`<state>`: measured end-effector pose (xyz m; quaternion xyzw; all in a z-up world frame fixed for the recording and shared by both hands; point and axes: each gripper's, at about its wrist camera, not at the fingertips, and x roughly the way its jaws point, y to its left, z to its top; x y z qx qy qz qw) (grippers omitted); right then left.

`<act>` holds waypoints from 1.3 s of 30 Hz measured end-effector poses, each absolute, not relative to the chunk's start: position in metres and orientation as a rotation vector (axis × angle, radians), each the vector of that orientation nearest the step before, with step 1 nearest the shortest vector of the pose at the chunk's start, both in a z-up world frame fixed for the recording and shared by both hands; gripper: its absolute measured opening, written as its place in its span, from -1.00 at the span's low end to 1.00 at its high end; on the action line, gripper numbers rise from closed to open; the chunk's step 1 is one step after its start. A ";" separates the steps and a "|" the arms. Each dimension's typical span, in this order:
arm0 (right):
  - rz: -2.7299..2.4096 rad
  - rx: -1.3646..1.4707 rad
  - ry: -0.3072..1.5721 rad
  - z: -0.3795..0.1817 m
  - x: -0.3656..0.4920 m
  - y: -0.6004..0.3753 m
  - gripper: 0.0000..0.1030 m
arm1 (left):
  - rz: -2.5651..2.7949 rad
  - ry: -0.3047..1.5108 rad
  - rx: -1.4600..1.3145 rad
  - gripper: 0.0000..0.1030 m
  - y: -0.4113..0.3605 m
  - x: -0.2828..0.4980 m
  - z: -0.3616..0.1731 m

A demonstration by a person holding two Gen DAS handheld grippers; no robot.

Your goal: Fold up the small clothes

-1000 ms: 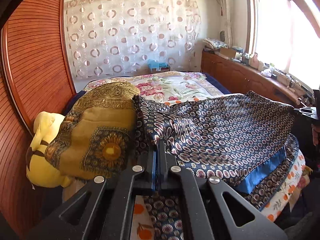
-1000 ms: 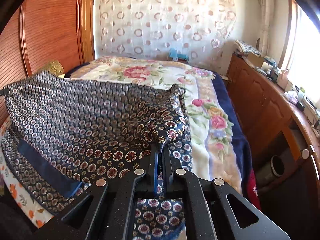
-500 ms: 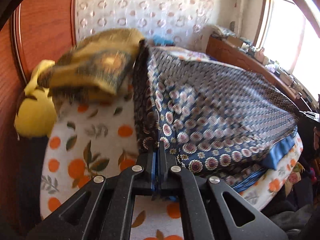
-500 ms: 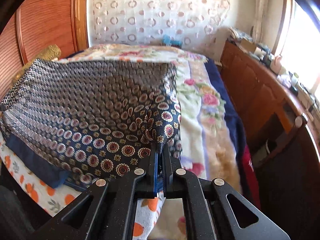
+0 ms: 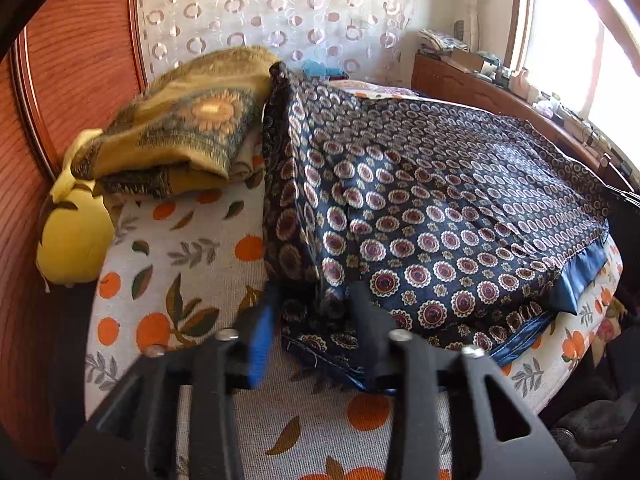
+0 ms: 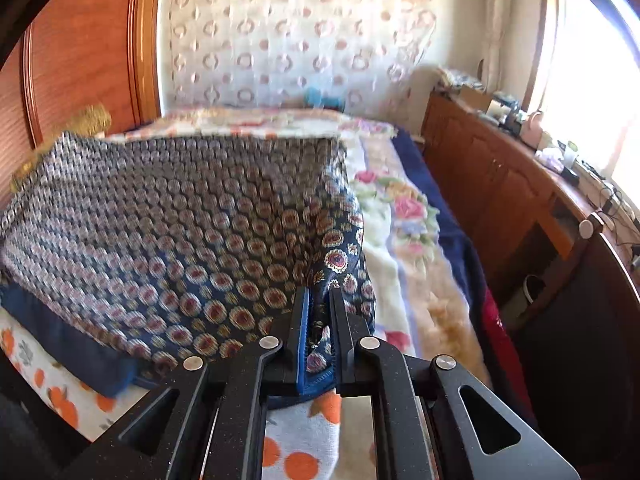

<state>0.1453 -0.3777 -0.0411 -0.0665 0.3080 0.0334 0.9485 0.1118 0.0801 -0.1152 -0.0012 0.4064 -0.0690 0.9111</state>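
Note:
A navy garment with a round medallion print (image 5: 432,208) lies folded over itself on the orange-print sheet (image 5: 192,256); a plain blue hem shows at its right edge. My left gripper (image 5: 312,312) is open, its jaws wide on either side of the garment's near left corner. In the right wrist view the same garment (image 6: 180,220) stretches left. My right gripper (image 6: 320,308) has its jaws slightly parted with the garment's near right corner still between them.
A folded yellow-brown blanket (image 5: 184,136) and a yellow plush toy (image 5: 72,236) sit at the left by the wooden headboard (image 5: 76,60). A floral blanket (image 6: 404,216) covers the bed's right side. A wooden cabinet (image 6: 500,184) with clutter runs under the window.
Both grippers have carried the garment's edge forward and down onto the sheet. The left jaws have opened wide and let go. The right jaws have begun to part.

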 end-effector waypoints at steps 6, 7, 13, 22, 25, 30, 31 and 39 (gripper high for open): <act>0.114 -0.090 0.541 -0.026 0.116 -0.359 0.03 | -0.144 0.833 -0.013 -0.09 0.082 0.112 -0.116; 0.130 -0.085 0.536 -0.025 0.113 -0.354 0.06 | -0.141 0.828 -0.010 -0.06 0.081 0.111 -0.117; 0.259 -0.085 0.565 -0.036 0.116 -0.305 0.06 | -0.117 0.765 0.009 0.01 0.080 0.107 -0.121; 0.372 -0.129 0.659 -0.087 0.144 -0.235 0.06 | -0.126 0.776 -0.014 0.01 0.084 0.100 -0.119; 0.356 -0.202 0.660 -0.095 0.158 -0.225 0.07 | -0.120 0.798 -0.048 0.01 0.091 0.094 -0.114; 0.372 -0.187 0.676 -0.094 0.164 -0.229 0.19 | -0.106 0.739 -0.098 0.01 0.100 0.082 -0.096; 0.368 -0.187 0.675 -0.094 0.164 -0.228 0.20 | -0.105 0.726 -0.100 0.01 0.101 0.082 -0.092; 0.351 -0.184 0.670 -0.098 0.156 -0.228 0.23 | -0.133 0.763 -0.104 0.01 0.100 0.119 -0.089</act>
